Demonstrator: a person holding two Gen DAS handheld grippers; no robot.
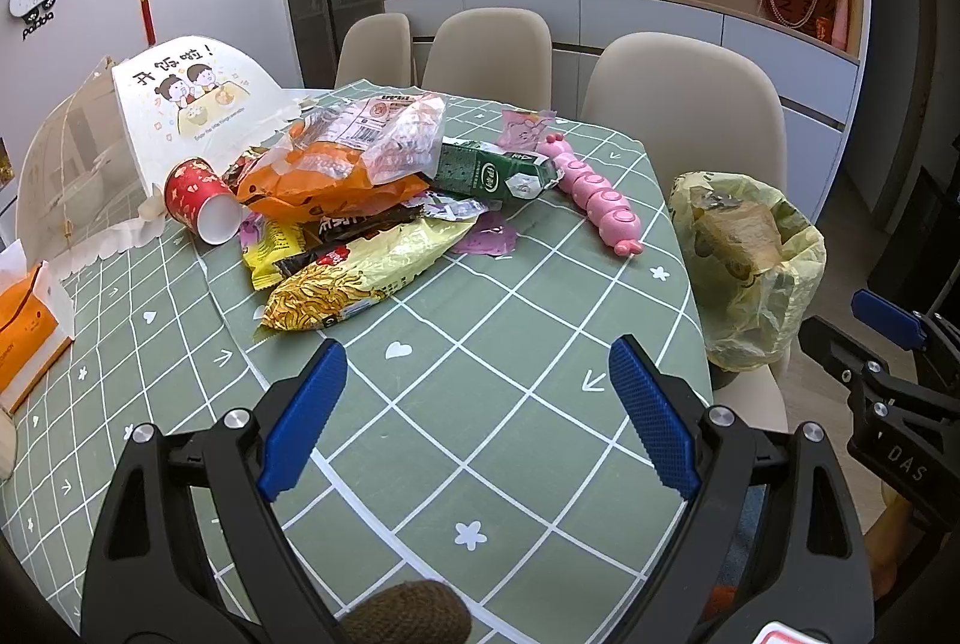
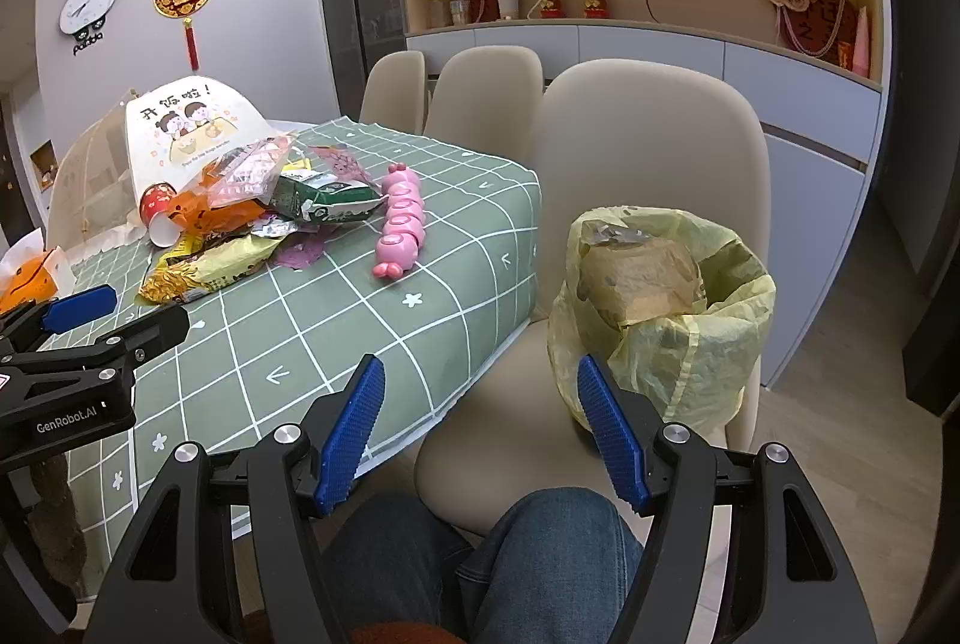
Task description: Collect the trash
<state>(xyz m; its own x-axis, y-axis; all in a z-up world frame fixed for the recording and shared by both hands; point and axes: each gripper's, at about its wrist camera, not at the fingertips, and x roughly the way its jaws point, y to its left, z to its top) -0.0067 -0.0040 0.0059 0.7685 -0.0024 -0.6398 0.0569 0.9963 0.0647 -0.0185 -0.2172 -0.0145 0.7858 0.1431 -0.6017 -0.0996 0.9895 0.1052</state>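
While both claws hang spread wide and hold nothing, we have the left claw [image 1: 477, 416] over the near part of the bench [image 1: 510, 464] and the right claw [image 2: 480, 428] off the bench's right edge, above a beige chair [image 2: 498, 434] and just beside the yellow bag [image 2: 690, 344] that sits on it. That bag is thin, crinkly plastic, slumped open at the mouth with something brownish already inside; we judge it could tip or fold shut if a claw brushes its soft rim, since nothing stiff holds it up.

Under the left claw lies a smooth green cloth with a white grid, which may slide or bunch if we drag anything across it.

Further in, toward the left, sits the trash pile [image 1: 360, 206]. Nearest us is a glossy yellow noodle packet [image 1: 354, 284], flat and slippery, so a pinch could slip off or lift its neighbours. Behind it are an orange wrapper [image 1: 318, 176] topped by clear film, a creased green carton [image 1: 498, 170], and a red paper cup [image 1: 201, 203] on its side, round enough to roll away.

Right of the pile lies a hard pink segmented toy [image 1: 600, 191]; we guess it is no rubbish and might get swept up by mistake.
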